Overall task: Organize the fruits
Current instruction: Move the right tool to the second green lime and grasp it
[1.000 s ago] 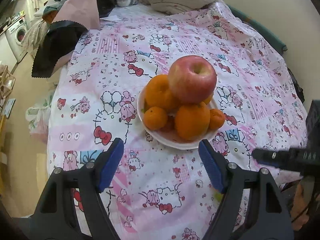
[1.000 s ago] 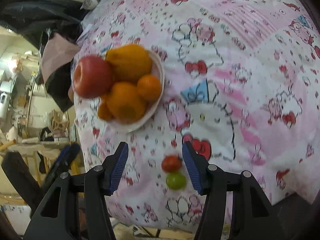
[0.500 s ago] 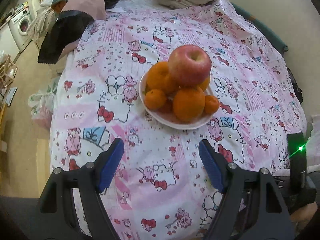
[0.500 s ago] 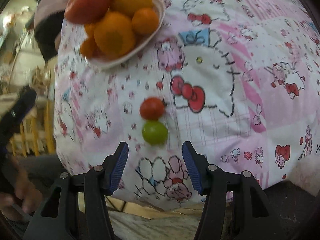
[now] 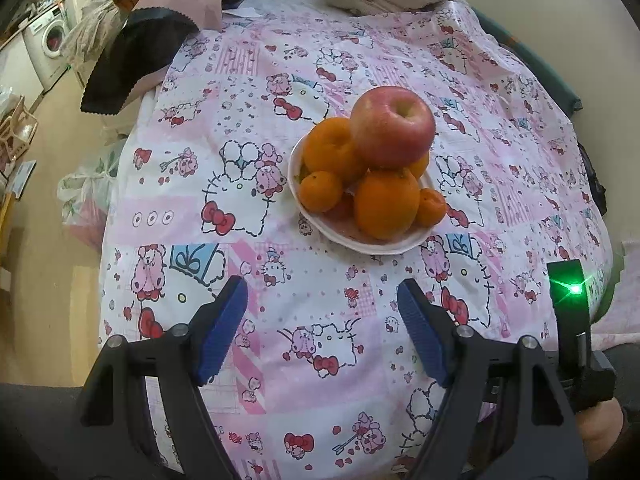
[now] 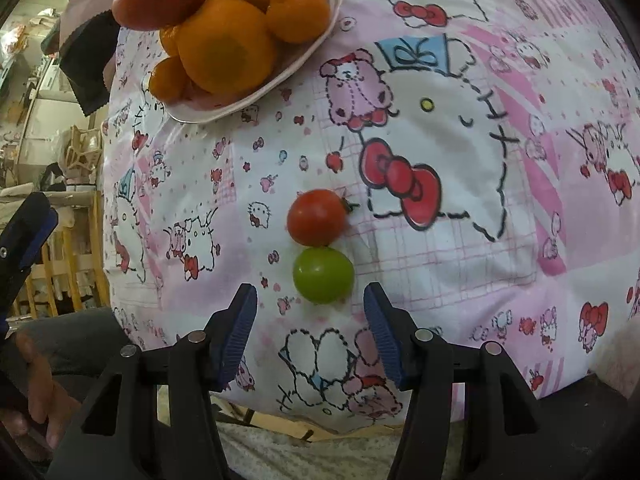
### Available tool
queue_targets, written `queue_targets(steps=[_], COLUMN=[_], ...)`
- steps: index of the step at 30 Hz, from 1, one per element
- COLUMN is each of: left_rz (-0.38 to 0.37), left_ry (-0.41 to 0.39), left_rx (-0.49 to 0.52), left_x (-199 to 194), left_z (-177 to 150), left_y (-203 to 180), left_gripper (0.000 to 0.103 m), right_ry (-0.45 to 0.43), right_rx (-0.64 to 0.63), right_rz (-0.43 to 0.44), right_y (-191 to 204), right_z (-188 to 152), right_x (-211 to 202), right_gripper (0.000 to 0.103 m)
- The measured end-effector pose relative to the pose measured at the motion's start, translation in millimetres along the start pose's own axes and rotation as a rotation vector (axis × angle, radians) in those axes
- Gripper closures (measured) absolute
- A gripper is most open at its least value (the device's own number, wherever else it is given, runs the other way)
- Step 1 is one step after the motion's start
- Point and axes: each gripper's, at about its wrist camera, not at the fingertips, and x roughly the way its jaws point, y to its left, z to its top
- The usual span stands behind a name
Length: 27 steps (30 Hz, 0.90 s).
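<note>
A white plate (image 5: 384, 245) on the pink cartoon-print cloth holds several oranges (image 5: 386, 202) with a red apple (image 5: 393, 126) on top; the pile also shows at the upper left of the right wrist view (image 6: 224, 50). A red tomato (image 6: 318, 217) and a green tomato (image 6: 323, 275) lie touching on the cloth near the table's front edge. My right gripper (image 6: 310, 310) is open, just short of the green tomato. My left gripper (image 5: 322, 304) is open and empty, short of the plate.
Clothes and a dark cloth (image 5: 132, 60) lie heaped at the far end of the table. The table edge falls away on the left to a wooden floor with a plastic bag (image 5: 86, 196). The other gripper's green light (image 5: 574, 289) shows at the right.
Both grippers have pulled back toward the front edge of the table. In the right wrist view the tomatoes have moved up from between the fingers to just beyond the tips.
</note>
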Motion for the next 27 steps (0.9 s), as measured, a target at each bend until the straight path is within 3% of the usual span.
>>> queue_targets(steps=[8, 10, 12, 19, 27], left_rz=[0.000, 0.002, 0.001, 0.015, 0.023], left_ry=[0.010, 0.014, 0.018, 0.026, 0.065], left_rx=[-0.019, -0.023, -0.022, 0.001, 0.067], left_x=[2, 4, 6, 11, 32], left_z=[0, 0, 0, -3, -13], left_y=[6, 6, 5, -1, -23], left_gripper=[0.028, 0.028, 0.028, 0.028, 0.028], right_ry=[0.036, 0.037, 0.032, -0.017, -0.260], right_rx=[-0.032, -0.034, -0.024, 0.022, 0.144], right_rz=[-0.090, -0.089, -0.072, 0.053, 0.180], right_y=[7, 6, 3, -15, -48], right_z=[5, 6, 7, -2, -2], right_x=[17, 17, 14, -20, -83], right_gripper=[0.054, 0.063, 0.068, 0.068, 0.068])
